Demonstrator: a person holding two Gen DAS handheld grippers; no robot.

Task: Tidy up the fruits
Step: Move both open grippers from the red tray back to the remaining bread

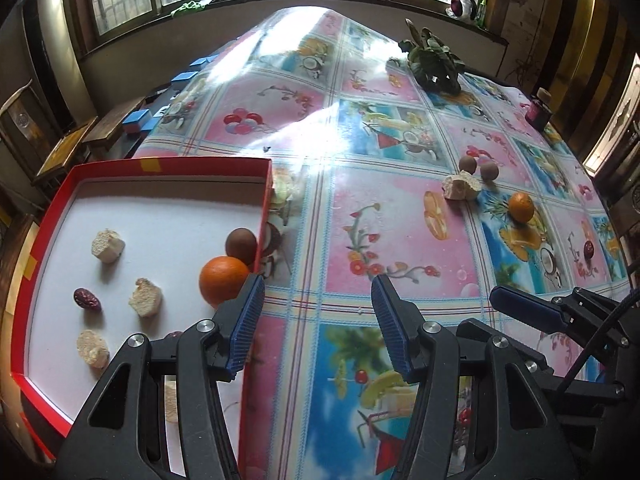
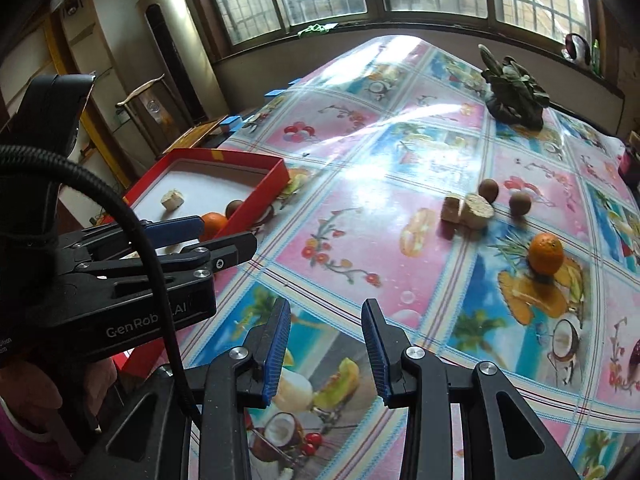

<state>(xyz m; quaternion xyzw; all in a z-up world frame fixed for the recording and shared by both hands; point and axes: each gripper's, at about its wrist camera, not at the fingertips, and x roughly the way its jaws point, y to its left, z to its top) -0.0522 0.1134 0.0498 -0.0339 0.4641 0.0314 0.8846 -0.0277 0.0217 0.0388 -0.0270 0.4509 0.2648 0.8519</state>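
Observation:
A red box [image 1: 172, 165] with a white floor sits at the table's left; it also shows in the right wrist view [image 2: 256, 196]. It holds an orange [image 1: 222, 280], a brown round fruit [image 1: 241, 242], a dark red date [image 1: 86, 299] and several pale chunks [image 1: 108, 245]. On the cloth to the right lie an orange [image 1: 521, 207], two brown fruits [image 1: 468, 165], pale chunks [image 1: 460, 187] and a red date [image 1: 588, 249]. My left gripper [image 1: 318, 292] is open and empty, just right of the box's orange. My right gripper [image 2: 326, 318] is open and empty above the cloth.
A patterned glossy tablecloth [image 1: 360, 208] covers the table. A leafy green vegetable [image 1: 434, 62] lies at the far right, with a dark jar [image 1: 539, 107] near the right edge. Wooden stools and blue blocks [image 1: 136, 119] stand left of the table. Windows line the back wall.

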